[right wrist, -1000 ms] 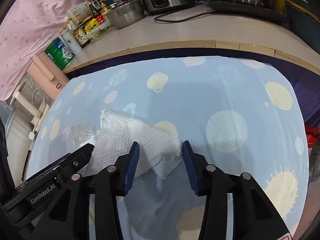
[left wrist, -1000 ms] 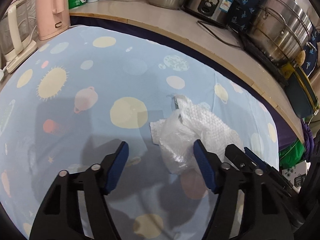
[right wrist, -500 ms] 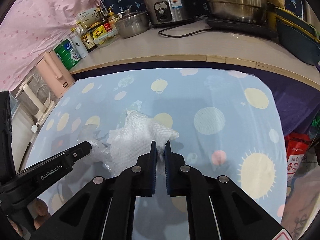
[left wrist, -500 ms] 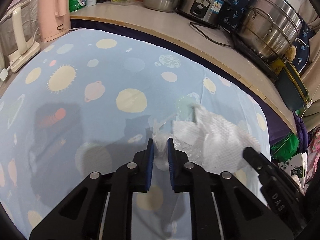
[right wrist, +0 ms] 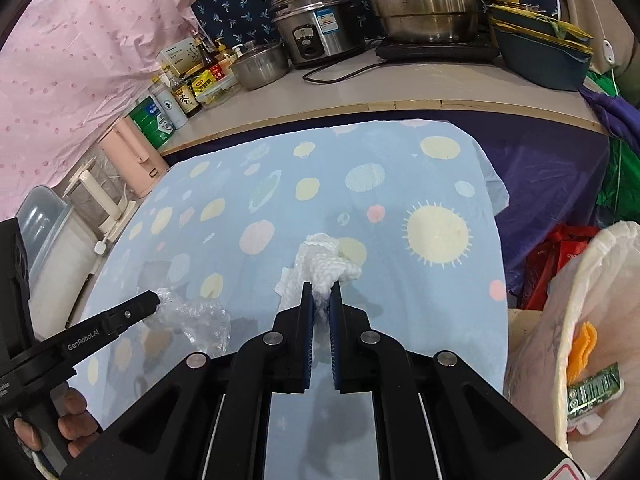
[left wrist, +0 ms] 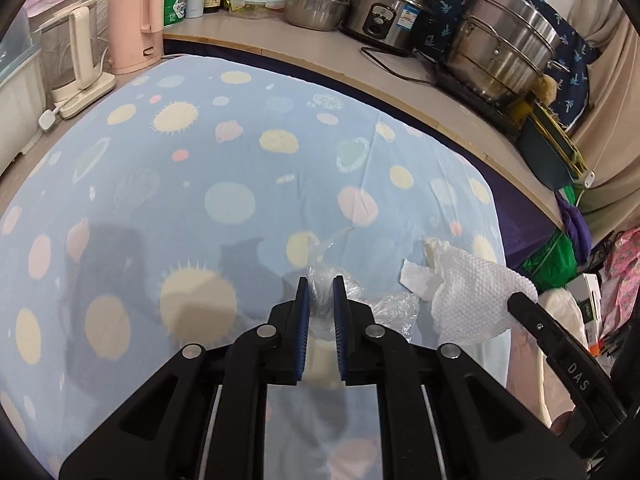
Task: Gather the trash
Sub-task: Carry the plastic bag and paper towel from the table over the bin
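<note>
A: While both views are clear, note the left tool (left wrist: 319, 280) first: its blue pads are drawn close together and pinch a crumpled piece of clear plastic wrap (left wrist: 384, 308). Part of the film bulges between the pads; the rest trails out to the right of them, above the blue patterned cloth (left wrist: 240, 200) on the tabletop.

B: Confirmed from the right wrist view. There the plastic wrap (right wrist: 196, 320) hangs at the tip of the left tool (right wrist: 154, 299), toward the near left part of the cloth (right wrist: 440, 312). A hand (right wrist: 76, 424) grips that tool's handle at the lower left.

A: Right tool (right wrist: 321, 286)?

B: Clamped tight on a white embossed paper towel (right wrist: 320, 264). The wad sticks out past the pad tips, over the middle of the cloth's near half, beside a yellow sun print.

A: From the left wrist view the paper towel (left wrist: 472, 300) sits near the cloth's right edge, just beside the plastic, with the right tool's black finger (left wrist: 560, 356) reaching in from the lower right.

B: Surroundings: a pale bag (right wrist: 572, 340) stands off the right edge of the cloth, open at the top, with an orange scrap and a green wrapper inside. Along the far counter (left wrist: 400, 80): a pink kettle (left wrist: 136, 20), a rice cooker (left wrist: 384, 12), a steel steamer pot (left wrist: 500, 52).
</note>
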The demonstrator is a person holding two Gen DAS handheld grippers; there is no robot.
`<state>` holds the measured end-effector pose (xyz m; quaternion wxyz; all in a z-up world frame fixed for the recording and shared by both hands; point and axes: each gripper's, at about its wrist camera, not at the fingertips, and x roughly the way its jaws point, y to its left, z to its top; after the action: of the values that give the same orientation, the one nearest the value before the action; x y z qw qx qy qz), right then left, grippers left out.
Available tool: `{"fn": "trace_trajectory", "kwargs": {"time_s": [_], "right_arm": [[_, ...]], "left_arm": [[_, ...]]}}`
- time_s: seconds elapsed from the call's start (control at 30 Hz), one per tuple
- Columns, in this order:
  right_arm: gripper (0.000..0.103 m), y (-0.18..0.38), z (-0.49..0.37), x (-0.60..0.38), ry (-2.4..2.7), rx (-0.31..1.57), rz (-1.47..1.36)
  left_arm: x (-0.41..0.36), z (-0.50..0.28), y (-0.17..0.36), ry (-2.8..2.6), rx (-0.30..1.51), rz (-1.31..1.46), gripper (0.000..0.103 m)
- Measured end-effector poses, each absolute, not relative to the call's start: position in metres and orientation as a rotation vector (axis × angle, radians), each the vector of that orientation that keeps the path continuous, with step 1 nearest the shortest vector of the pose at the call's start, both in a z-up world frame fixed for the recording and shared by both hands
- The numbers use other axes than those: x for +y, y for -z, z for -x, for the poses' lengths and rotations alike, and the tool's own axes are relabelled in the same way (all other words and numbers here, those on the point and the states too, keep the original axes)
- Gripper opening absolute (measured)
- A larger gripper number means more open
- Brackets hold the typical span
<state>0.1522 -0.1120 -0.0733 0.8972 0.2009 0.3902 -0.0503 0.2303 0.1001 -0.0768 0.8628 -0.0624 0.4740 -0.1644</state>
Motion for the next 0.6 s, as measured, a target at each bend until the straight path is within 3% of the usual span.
{"fn": "trace_trajectory", "kwargs": {"time_s": [0.6], "right_arm": [[0.007, 0.031, -0.042, -0.128, 0.109, 0.704, -0.439]], "left_arm": [[0.061, -0.123, 0.05, 0.39, 0.963, -0.001, 0.011]]}}
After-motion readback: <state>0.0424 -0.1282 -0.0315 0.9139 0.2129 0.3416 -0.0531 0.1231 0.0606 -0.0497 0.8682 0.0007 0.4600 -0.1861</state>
